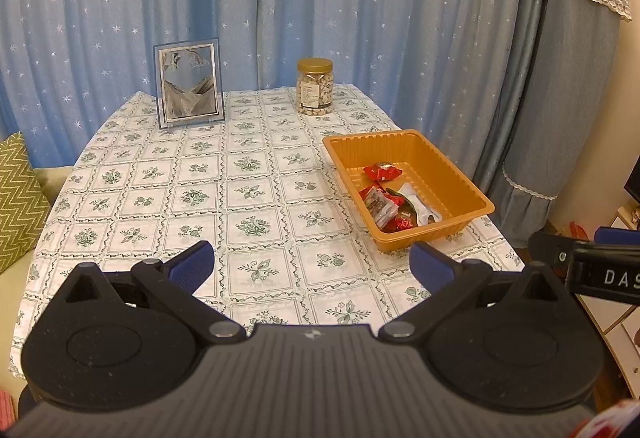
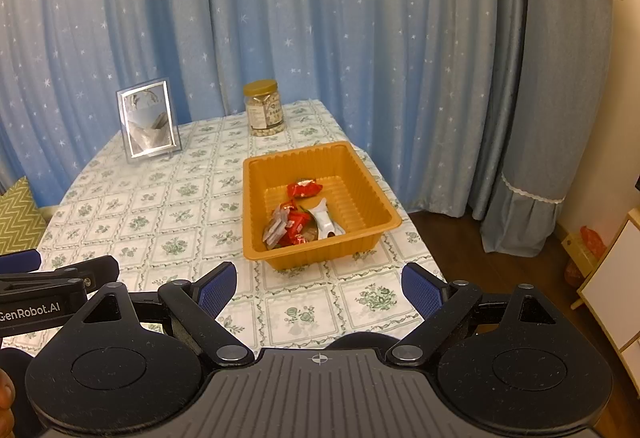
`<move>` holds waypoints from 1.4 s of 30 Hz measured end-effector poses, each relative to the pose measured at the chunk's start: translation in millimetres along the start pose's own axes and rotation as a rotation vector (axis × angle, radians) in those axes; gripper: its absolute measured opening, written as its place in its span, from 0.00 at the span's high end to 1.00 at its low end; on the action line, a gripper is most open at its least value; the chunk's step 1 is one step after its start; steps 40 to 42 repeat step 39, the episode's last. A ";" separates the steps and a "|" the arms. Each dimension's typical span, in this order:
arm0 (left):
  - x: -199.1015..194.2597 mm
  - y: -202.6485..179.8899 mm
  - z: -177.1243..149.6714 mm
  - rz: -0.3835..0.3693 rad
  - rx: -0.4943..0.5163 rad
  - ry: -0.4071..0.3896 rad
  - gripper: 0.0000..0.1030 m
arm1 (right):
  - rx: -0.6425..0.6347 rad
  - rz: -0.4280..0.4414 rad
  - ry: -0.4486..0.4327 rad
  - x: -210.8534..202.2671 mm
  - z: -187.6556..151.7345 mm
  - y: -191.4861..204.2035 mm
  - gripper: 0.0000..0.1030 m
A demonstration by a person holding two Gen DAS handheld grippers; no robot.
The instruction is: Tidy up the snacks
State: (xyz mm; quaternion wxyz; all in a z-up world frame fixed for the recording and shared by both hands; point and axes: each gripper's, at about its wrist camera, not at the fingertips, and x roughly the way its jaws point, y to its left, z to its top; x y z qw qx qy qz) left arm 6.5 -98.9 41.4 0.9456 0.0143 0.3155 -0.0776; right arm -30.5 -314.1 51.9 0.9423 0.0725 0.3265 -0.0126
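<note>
An orange plastic tray (image 1: 448,168) (image 2: 362,178) sits on the right side of the table. Inside it lie several wrapped snacks: red packets (image 1: 382,172) (image 2: 304,189), a clear-and-brown packet (image 1: 378,204) (image 2: 276,226) and a white packet (image 1: 420,204) (image 2: 326,222). My left gripper (image 1: 312,264) hovers open above the near table edge, left of the tray, with nothing between its blue pads. My right gripper (image 2: 318,288) is open and empty too, just in front of the tray. Each gripper's side shows at the edge of the other's view.
A jar of nuts with a gold lid (image 1: 315,86) (image 2: 264,108) and a framed picture (image 1: 189,84) (image 2: 149,120) stand at the table's far end before blue starred curtains. A green zigzag cushion (image 1: 16,198) lies left of the table. White furniture (image 2: 612,278) stands at the right.
</note>
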 end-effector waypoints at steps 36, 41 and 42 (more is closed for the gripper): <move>-1.2 -4.0 -0.1 -0.008 0.009 -0.009 0.00 | 0.000 0.000 -0.001 0.2 -0.3 -0.3 0.14; -2.4 -5.0 0.1 -0.018 0.011 -0.014 0.00 | 0.000 0.001 -0.001 0.2 -0.2 -0.6 0.14; -2.4 -5.0 0.1 -0.018 0.011 -0.014 0.00 | 0.000 0.001 -0.001 0.2 -0.2 -0.6 0.14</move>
